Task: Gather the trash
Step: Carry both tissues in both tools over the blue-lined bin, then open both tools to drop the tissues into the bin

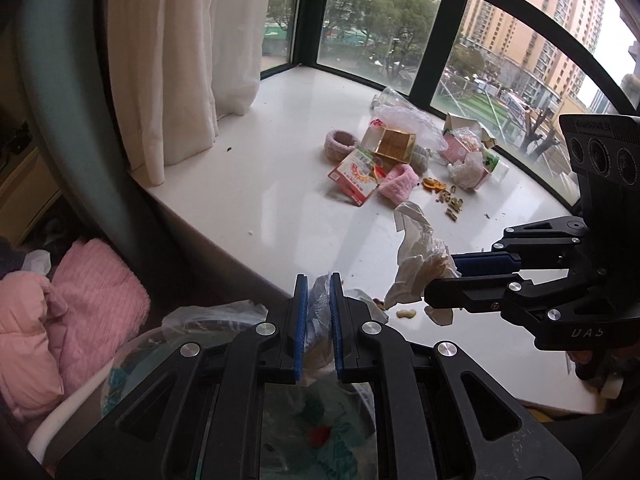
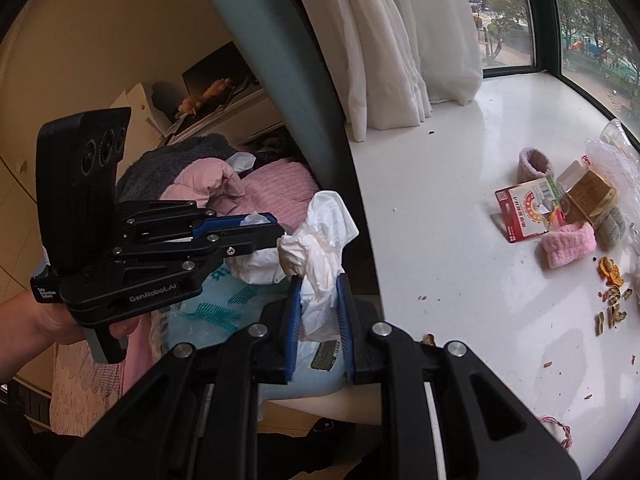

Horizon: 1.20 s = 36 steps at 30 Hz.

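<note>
My left gripper (image 1: 319, 304) is shut on a crumpled, pale plastic wrapper (image 1: 320, 294), at the near edge of the white window sill (image 1: 260, 168). To its right, my right gripper (image 1: 440, 276) is shut on a crumpled white tissue (image 1: 418, 256). In the right wrist view the tissue (image 2: 324, 240) sticks up between the blue pads of my right gripper (image 2: 320, 312). The left gripper (image 2: 278, 228) is just left of it, in a person's hand. Both hang above a bag-lined bin (image 1: 212, 316). More trash lies on the sill: a red carton (image 1: 354, 176), a gold box (image 1: 394, 144) and peanut shells (image 1: 452, 204).
A pink sock (image 1: 398, 190), a pink fabric ring (image 1: 340, 144), orange peel (image 1: 434, 186) and a clear plastic bag (image 1: 404, 120) lie in the pile by the window. White curtains (image 1: 180, 60) hang at the sill's left end. Pink clothes (image 1: 80, 292) are heaped beside the bin.
</note>
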Each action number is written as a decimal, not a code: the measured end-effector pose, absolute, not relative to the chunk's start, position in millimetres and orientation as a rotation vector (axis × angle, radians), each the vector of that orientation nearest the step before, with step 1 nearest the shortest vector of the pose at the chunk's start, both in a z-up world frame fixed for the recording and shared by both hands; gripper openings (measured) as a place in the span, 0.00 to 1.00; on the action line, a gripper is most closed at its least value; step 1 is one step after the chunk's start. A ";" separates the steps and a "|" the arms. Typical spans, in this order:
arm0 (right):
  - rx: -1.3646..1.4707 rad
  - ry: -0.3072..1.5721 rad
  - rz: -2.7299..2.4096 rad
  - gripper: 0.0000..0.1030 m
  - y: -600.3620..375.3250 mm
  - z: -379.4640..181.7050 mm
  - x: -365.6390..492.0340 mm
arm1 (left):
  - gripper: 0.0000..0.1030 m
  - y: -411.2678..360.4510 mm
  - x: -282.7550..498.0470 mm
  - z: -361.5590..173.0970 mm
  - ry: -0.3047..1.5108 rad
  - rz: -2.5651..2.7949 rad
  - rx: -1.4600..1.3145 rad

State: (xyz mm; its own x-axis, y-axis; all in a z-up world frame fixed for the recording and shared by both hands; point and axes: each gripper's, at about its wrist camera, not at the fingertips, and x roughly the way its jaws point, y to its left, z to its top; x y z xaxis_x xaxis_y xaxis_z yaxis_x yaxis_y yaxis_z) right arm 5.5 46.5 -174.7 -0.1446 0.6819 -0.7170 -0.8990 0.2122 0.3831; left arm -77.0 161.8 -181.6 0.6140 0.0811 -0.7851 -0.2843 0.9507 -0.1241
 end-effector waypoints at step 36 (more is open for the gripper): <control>-0.681 1.123 1.500 0.18 139.7 -263.2 -136.5 | 0.09 220.2 -219.9 -275.1 1.052 0.301 -0.383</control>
State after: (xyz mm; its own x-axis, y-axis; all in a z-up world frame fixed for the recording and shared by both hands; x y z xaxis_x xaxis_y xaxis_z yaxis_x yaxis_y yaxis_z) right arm -136.5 139.7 -263.2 -0.2457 0.4149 -0.8761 -0.9574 0.0374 0.2862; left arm -219.9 220.2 -275.1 0.4657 0.0576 -0.8831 -0.4176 0.8941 -0.1619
